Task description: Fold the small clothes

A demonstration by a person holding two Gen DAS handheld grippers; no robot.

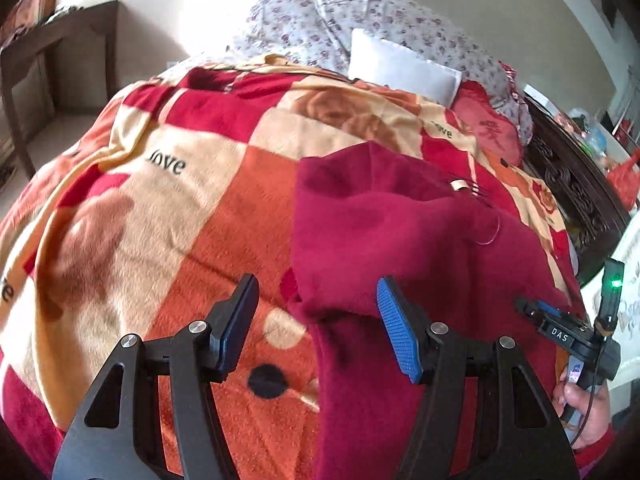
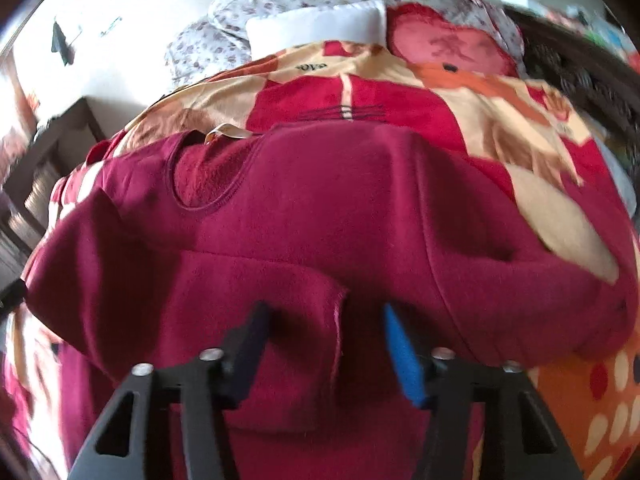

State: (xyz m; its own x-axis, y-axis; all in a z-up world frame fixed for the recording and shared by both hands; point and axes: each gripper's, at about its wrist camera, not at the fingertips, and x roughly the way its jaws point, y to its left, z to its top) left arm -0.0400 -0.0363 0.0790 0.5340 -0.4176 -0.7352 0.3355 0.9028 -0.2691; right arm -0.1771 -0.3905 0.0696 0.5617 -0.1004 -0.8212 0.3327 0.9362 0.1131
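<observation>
Left claw (image 1: 316,320) is spread wide, hovering right at the edge of the maroon sweater (image 1: 420,248), gripping nothing. Right claw (image 2: 326,344) is spread wide too, with a loose fold of the sweater (image 2: 320,216) sitting between its fingers, not pinched. The sweater lies flat on the bed's blanket (image 1: 192,200), which reads "love". The right claw's body says "DAS".

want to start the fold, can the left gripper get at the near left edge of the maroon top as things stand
Probably yes: the left gripper is open, with the maroon top's edge between its fingers, lying flat on the blanket; nothing blocks it.
</observation>
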